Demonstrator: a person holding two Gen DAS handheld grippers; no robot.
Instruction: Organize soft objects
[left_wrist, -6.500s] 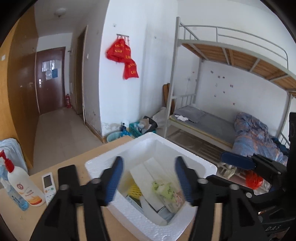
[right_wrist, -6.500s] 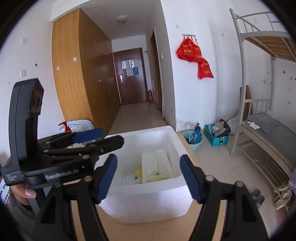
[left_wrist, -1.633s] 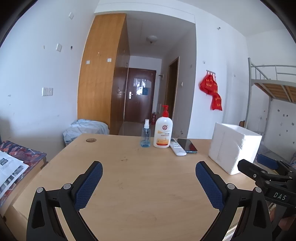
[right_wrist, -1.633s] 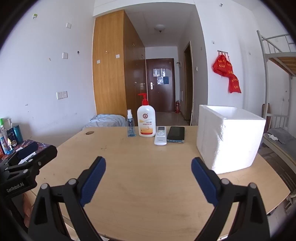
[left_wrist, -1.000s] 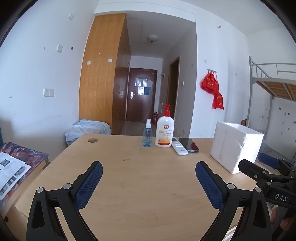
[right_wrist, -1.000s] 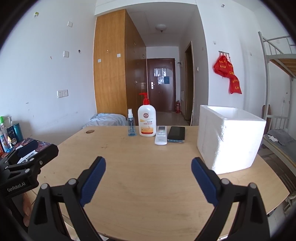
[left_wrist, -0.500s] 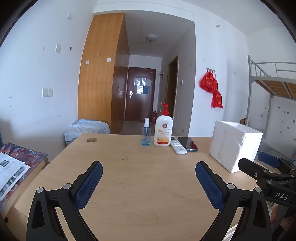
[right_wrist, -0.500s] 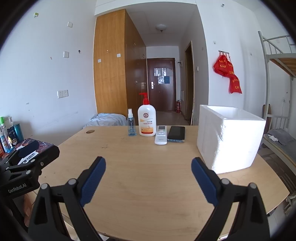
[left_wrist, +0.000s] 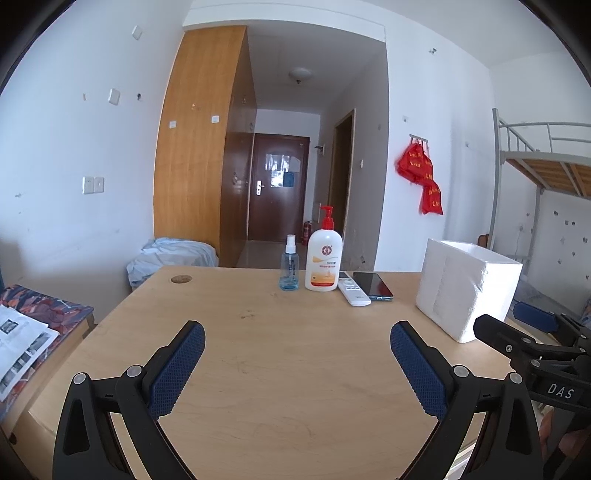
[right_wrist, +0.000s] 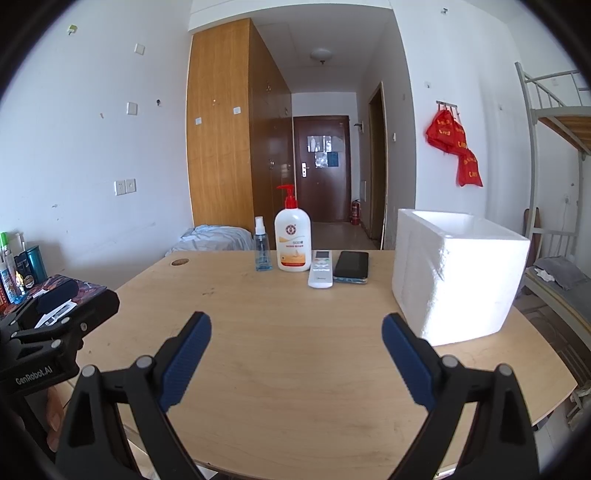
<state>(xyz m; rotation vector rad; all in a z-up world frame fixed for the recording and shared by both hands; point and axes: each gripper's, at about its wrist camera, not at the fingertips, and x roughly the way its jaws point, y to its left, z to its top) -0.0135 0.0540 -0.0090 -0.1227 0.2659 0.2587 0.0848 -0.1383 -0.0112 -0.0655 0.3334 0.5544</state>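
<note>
From the left wrist view, the left gripper (left_wrist: 297, 339) hangs over the near part of the wooden tabletop (left_wrist: 295, 369) with its 2 blue-padded fingers (left_wrist: 177, 365) spread wide and nothing between them. At the far edge stand a small spray bottle (left_wrist: 289, 264) and, just to its right, a white pump bottle (left_wrist: 324, 254) with a red top; a white remote (left_wrist: 354, 292) and a dark phone (left_wrist: 372, 285) lie side by side to the right of that. The white foam box (left_wrist: 467, 286) sits on the right side of the tabletop, its inside hidden from this angle, and the right gripper (left_wrist: 535, 332) shows near it at the right edge. From the right wrist view, the right gripper (right_wrist: 296, 336) is likewise held above the near tabletop (right_wrist: 295, 369), fingers (right_wrist: 186, 362) spread apart and holding nothing. The foam box (right_wrist: 458, 280) stands at the right, open-topped, with its contents out of sight. The spray bottle (right_wrist: 263, 245), pump bottle (right_wrist: 293, 236), remote (right_wrist: 321, 273) and phone (right_wrist: 351, 266) line the far edge, and the left gripper (right_wrist: 55, 325) shows at the left.
</note>
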